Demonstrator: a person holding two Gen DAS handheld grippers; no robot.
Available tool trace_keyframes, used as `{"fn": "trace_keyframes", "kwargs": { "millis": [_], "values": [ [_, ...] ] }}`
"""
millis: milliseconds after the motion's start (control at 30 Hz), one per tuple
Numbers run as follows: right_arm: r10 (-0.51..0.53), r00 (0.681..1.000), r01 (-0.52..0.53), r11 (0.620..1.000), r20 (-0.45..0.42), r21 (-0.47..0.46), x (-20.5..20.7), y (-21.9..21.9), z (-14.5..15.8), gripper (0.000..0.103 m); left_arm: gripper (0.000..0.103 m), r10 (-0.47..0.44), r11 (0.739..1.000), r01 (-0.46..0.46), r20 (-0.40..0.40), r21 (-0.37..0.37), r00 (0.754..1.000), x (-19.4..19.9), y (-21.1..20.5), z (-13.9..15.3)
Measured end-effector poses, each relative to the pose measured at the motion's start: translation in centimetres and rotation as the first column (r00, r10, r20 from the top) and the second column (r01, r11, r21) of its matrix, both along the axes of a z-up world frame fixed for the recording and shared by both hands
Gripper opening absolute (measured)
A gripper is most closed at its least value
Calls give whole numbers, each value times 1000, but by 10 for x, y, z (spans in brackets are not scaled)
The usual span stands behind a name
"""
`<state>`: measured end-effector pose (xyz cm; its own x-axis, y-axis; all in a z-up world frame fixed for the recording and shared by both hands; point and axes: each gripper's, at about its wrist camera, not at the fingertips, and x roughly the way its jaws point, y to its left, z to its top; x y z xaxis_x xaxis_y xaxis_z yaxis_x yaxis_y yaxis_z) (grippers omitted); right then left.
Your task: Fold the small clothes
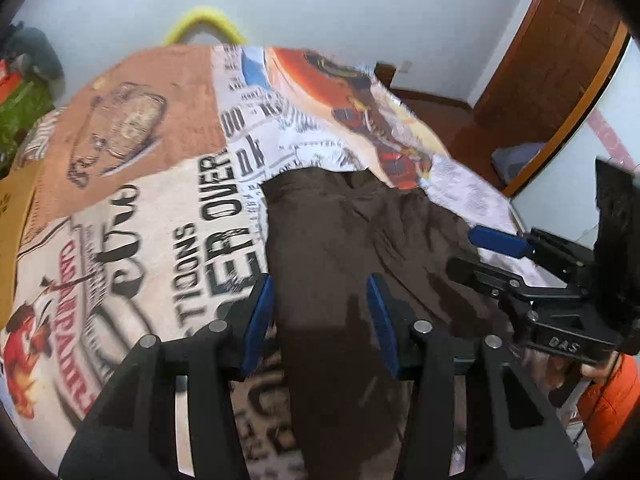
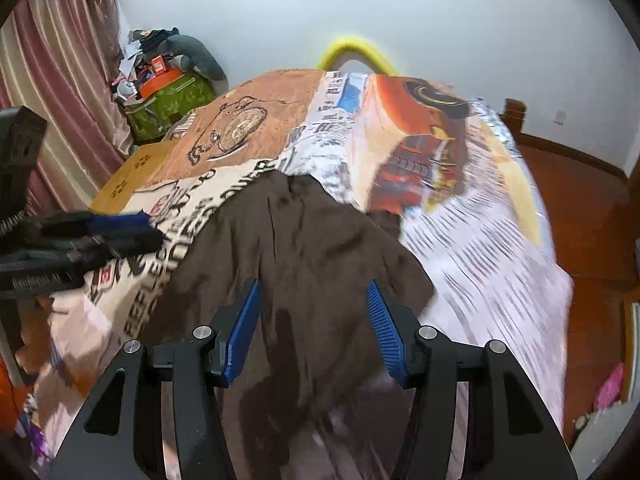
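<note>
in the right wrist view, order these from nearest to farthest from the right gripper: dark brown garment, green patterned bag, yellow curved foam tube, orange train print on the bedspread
From the right gripper:
1. Dark brown garment, directly under and ahead of the open fingers.
2. Orange train print on the bedspread, ahead to the right.
3. Green patterned bag at far left and yellow curved foam tube past the bed's far edge: too close to call.

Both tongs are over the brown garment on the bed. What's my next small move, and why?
Probably lower both and close on the near hem. The left tongs and right tongs are open, holding nothing, while the brown garment lies spread but wrinkled on the printed bedspread, unfolded.
</note>
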<state>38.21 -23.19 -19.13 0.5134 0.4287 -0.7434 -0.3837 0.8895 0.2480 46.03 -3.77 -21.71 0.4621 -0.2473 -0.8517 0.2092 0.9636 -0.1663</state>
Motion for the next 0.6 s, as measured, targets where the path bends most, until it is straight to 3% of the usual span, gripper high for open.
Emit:
{"fn": "trace_keyframes", "kwargs": {
  "millis": [100, 167, 233, 400, 500, 600],
  "values": [
    [18, 999, -18, 1000, -47, 1, 18, 11, -16, 51, 48, -1, 996, 5, -50, 87, 999, 21, -8, -31],
    [27, 997, -29, 999, -72, -26, 24, 16, -28, 51, 60, -3, 991, 8, -39, 136, 999, 26, -6, -46],
    [30, 998, -35, 997, -63, -68, 21, 16, -36, 51, 68, 1, 987, 0, -11, 161, 1000, 23, 0, -46],
    [26, 1000, -26, 993, 3, -116, 0, 6, -29, 51, 69, 21, 971, -25, 20, 237, 1000, 13, 16, -40],
    [13, 1000, -8, 989, 28, -151, -12, 1, -21, 51, 69, 40, 968, -44, 24, 247, 999, 4, 22, -35],
    [-14, 1000, 18, 990, 24, -138, -24, -8, -16, 52, 68, 41, 982, -42, 9, 184, 999, -11, 26, -28]
  ]
}}
